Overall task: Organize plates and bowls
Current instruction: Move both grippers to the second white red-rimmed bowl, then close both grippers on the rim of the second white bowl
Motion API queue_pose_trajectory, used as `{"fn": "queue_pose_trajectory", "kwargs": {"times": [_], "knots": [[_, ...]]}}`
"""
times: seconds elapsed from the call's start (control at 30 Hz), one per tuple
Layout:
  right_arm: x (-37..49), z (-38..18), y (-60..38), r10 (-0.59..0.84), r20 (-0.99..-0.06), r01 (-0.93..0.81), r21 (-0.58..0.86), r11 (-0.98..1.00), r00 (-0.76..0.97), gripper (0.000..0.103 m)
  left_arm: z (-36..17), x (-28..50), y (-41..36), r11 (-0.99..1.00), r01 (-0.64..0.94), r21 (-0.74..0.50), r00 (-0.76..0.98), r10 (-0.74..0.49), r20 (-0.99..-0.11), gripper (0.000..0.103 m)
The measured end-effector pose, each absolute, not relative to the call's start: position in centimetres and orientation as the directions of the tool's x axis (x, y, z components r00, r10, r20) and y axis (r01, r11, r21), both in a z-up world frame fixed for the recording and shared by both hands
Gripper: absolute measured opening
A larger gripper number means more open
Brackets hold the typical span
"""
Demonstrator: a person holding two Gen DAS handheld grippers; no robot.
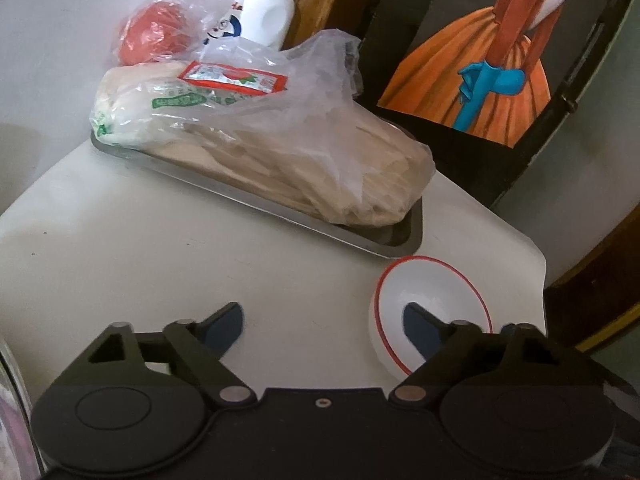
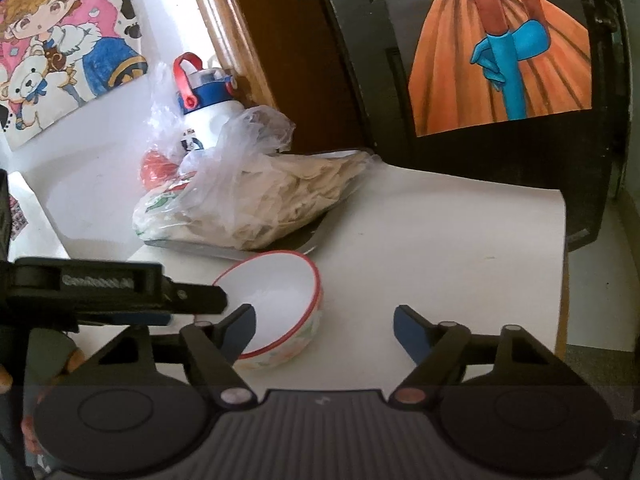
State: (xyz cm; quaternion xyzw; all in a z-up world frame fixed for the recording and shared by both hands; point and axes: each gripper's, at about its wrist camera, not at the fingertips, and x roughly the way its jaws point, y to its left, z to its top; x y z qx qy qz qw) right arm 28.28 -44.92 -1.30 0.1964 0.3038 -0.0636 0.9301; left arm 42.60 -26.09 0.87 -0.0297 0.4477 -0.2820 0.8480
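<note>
A white bowl with a red rim [image 1: 430, 300] stands on the white table, near its right edge in the left wrist view. My left gripper [image 1: 322, 330] is open and empty; its right finger [image 1: 420, 334] hangs in front of the bowl's mouth. In the right wrist view the same bowl [image 2: 276, 300] sits left of centre, with a floral outside. My right gripper [image 2: 324, 332] is open and empty, its left finger [image 2: 240, 332] over the bowl's near rim. The left gripper's body [image 2: 100, 292] shows at the left of that view.
A metal tray [image 1: 372, 240] holds a plastic bag of flatbread [image 1: 280, 160] behind the bowl. A white bottle with a blue and red cap [image 2: 204, 108] and a bagged red object [image 1: 154, 34] stand farther back. A dark panel with an orange-dress picture [image 2: 500, 60] rises behind the table's far edge.
</note>
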Motion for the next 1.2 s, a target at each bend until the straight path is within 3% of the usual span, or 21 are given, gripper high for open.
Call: {"fn": "queue_pose_trajectory", "kwargs": {"times": [0.3, 0.33, 0.4, 0.53, 0.77, 1.2], "knots": [[28.3, -1.4, -44.9, 0.048, -0.580, 0.218, 0.380, 0.899, 0.813, 0.037, 0.7, 42.5, -26.2, 0.815, 0.481, -0.323, 0.408, -0.534, -0.741, 0.056], [28.4, -1.4, -44.9, 0.062, -0.578, 0.209, 0.391, 0.896, 0.814, 0.031, 0.8, 42.5, -26.3, 0.809, 0.488, -0.327, 0.403, -0.541, -0.738, 0.051], [28.5, -1.4, -44.8, 0.069, -0.579, 0.207, 0.397, 0.894, 0.813, 0.028, 0.9, 42.3, -26.4, 0.795, 0.505, -0.335, 0.391, -0.557, -0.733, 0.042], [28.5, -1.4, -44.7, 0.061, -0.580, 0.224, 0.406, 0.886, 0.812, 0.023, 1.0, 42.1, -26.8, 0.761, 0.533, -0.371, 0.338, -0.593, -0.730, 0.014], [27.9, -0.8, -44.1, 0.048, -0.602, 0.263, 0.416, 0.870, 0.797, 0.015, 1.5, 41.0, -27.1, 0.779, 0.526, -0.341, 0.355, -0.566, -0.744, 0.010], [23.1, 5.2, -40.3, 0.076, -0.534, 0.194, 0.432, 0.881, 0.842, 0.014, 7.1, 35.9, -22.9, 0.793, 0.516, -0.324, 0.440, -0.570, -0.694, 0.010]]}}
